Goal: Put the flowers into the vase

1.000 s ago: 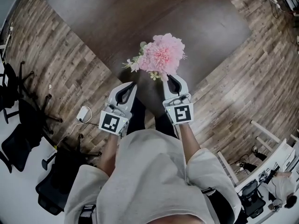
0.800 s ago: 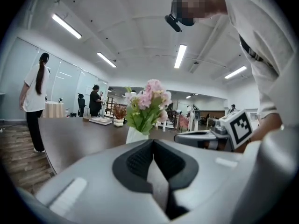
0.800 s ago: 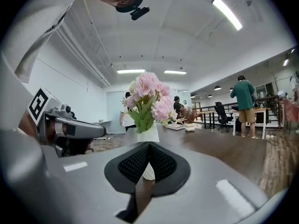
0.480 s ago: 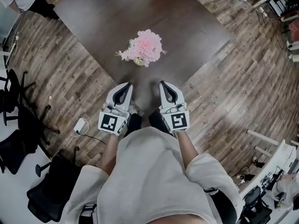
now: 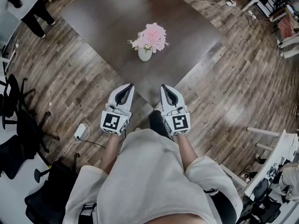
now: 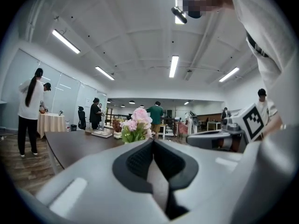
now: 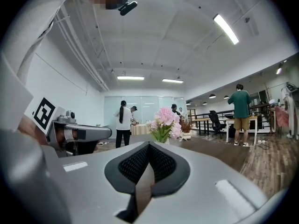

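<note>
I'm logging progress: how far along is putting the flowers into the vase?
Done: the pink flowers stand in the white vase on the dark table. In hand: nothing; the left gripper and right gripper are shut, empty and clear of the vase. Left: nothing visible; it looks finished.

I'm looking down on a dark brown table [image 5: 117,17] standing on a grey-brown wood-plank floor [image 5: 224,87], with black office chairs [image 5: 13,154] off at the left edge. Overhead is a white ceiling [image 6: 135,36] with strip lights [image 6: 174,65] — beyond, a glass partition wall [image 7: 148,102] and standing people [image 6: 29,106].
</note>
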Tool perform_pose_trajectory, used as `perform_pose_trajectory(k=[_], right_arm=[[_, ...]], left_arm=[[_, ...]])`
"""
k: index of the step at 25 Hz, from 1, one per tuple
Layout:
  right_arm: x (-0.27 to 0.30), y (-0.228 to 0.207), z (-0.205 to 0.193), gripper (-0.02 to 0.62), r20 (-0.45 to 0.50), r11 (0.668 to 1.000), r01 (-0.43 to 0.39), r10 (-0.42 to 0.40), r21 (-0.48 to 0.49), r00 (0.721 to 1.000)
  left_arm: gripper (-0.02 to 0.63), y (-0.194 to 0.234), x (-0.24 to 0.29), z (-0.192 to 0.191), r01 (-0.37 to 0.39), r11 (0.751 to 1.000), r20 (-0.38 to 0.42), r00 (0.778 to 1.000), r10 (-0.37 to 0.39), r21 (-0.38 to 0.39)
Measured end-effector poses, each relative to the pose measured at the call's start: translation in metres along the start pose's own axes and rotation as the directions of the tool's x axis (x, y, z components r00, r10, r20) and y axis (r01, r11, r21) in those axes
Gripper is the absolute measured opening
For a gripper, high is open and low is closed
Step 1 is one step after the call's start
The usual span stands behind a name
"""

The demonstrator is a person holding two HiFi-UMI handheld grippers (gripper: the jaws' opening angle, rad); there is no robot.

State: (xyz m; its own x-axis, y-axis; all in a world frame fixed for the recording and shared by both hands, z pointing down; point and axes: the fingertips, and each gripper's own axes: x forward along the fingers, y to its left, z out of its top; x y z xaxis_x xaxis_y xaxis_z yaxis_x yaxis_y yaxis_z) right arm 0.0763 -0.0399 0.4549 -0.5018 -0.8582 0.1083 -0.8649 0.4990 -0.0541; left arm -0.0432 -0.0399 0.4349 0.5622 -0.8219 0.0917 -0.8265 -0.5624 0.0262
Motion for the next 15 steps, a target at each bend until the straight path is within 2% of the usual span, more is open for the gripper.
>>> perform_pose_trajectory(k=[7,12,15], right_arm=[[-0.049,0.061,-0.009,-0.003,-0.002,0.999,0.029,-0.029,0.028,1.0],[-0.075,0.083,-0.004,-0.003,0.017,0.999,0.038,-0.038,0.019,0.999],[-0.09,0.091,0.001,-0.003,0.034,0.999,0.042,-0.042,0.012,0.999]], left_arm=[[0.011,-0.022,-0.073,-0.01,0.043,0.999,-0.005,0.999,-0.043,-0.013],[0.011,-0.042,-0.1,-0.004,0.067,0.998,0.006,0.998,-0.067,0.013],[0.011,-0.054,-0.113,-0.004,0.073,0.997,0.003,0.997,-0.073,-0.002]])
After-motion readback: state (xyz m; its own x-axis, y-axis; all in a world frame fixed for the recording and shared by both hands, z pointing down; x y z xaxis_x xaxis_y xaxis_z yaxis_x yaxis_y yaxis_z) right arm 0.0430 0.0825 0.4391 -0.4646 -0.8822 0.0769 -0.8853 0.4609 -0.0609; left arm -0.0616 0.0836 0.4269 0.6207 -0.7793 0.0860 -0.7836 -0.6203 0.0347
